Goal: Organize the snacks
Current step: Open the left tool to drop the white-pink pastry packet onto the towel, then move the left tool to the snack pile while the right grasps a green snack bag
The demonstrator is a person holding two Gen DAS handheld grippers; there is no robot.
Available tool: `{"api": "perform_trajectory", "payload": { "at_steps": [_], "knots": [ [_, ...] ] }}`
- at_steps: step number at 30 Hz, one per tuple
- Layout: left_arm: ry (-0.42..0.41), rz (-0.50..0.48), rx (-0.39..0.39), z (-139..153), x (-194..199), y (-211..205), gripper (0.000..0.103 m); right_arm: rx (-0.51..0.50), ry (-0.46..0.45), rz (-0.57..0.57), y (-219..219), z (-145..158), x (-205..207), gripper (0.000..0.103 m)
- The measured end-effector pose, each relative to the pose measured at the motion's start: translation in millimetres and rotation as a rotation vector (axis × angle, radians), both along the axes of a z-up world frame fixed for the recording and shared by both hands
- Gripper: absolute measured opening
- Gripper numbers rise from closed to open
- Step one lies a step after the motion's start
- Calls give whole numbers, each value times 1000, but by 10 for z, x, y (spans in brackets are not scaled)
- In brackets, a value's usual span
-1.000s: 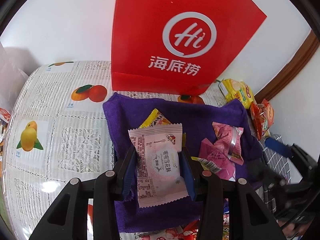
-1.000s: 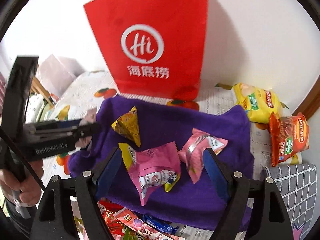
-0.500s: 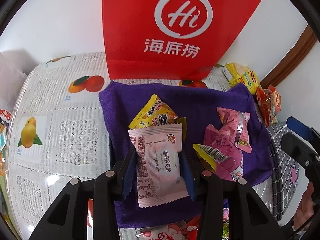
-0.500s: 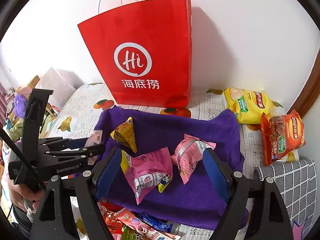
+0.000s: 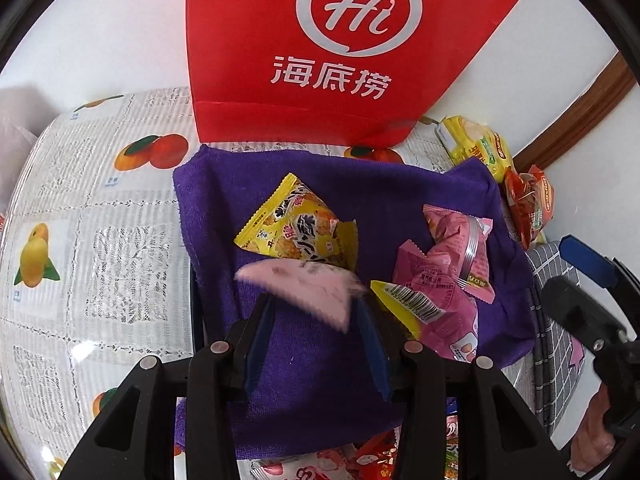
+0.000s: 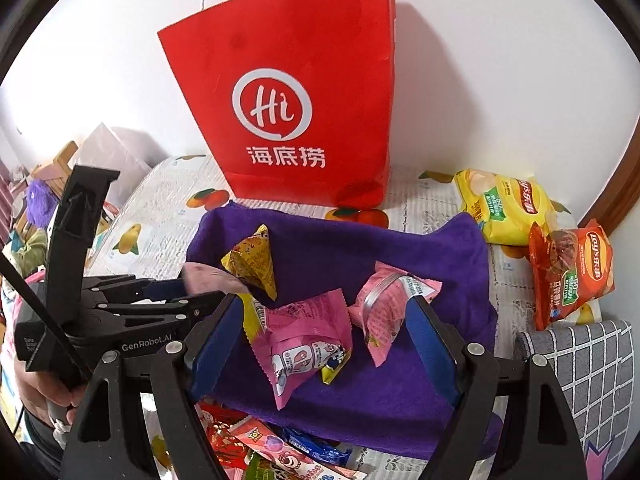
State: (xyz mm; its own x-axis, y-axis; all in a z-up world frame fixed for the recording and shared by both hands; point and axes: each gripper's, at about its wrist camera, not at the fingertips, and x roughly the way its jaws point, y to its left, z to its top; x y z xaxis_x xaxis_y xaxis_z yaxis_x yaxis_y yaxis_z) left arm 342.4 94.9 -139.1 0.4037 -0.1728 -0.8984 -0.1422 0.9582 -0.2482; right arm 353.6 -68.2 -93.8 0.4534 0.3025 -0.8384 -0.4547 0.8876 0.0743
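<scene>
the left gripper (image 5: 316,316) hung over the near part of the purple towel (image 5: 400,192), its jaws parted. a pale pink packet (image 5: 304,284) showed blurred at its fingertips, tilted, its lower corner between the two blue pads (image 5: 258,344). whether the pads touched it could not be told. in the right wrist view the same packet (image 6: 208,276) sat at the tip of the left gripper (image 6: 176,292), over the towel's left edge.

the right gripper (image 6: 326,336) was released and wide, holding nothing, above the near middle of the towel (image 6: 420,256). between its fingers, on the towel, lay two pink packets: one (image 6: 304,344) nearer its left finger with a yellow end, and one (image 6: 388,304) nearer its right finger with a clear band across it.

a yellow triangular packet (image 5: 296,224) lay on the towel just beyond the pale pink one. a red bag (image 6: 304,100) with white logo stood against the wall at the towel's far edge. right of the towel lay a yellow chip bag (image 6: 504,204) and an orange chip bag (image 6: 572,272), touching each other. more wrapped snacks (image 6: 280,452) lay in a heap at the towel's near edge. the towel rested on a fruit-print cloth (image 5: 92,240). a grey checked cloth (image 6: 588,364) lay near the towel's near right corner.
</scene>
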Motion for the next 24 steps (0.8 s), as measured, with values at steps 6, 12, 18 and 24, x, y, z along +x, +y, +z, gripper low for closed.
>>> {"api": "perform_trajectory", "payload": {
  "at_steps": [6, 12, 18, 24],
  "knots": [
    [-27, 12, -5, 105, -23, 59, 58, -4, -1, 13, 48, -9, -23, 82],
    [-57, 10, -11, 225, -60, 73, 60, -1, -6, 17, 75, 7, -45, 82],
    [-71, 16, -21, 298, -87, 91, 60, 3, -14, 20, 115, 35, -84, 82],
    [-79, -1, -26, 349, -116, 49, 60, 61, -15, -16, 34, 113, -196, 82]
  ]
}}
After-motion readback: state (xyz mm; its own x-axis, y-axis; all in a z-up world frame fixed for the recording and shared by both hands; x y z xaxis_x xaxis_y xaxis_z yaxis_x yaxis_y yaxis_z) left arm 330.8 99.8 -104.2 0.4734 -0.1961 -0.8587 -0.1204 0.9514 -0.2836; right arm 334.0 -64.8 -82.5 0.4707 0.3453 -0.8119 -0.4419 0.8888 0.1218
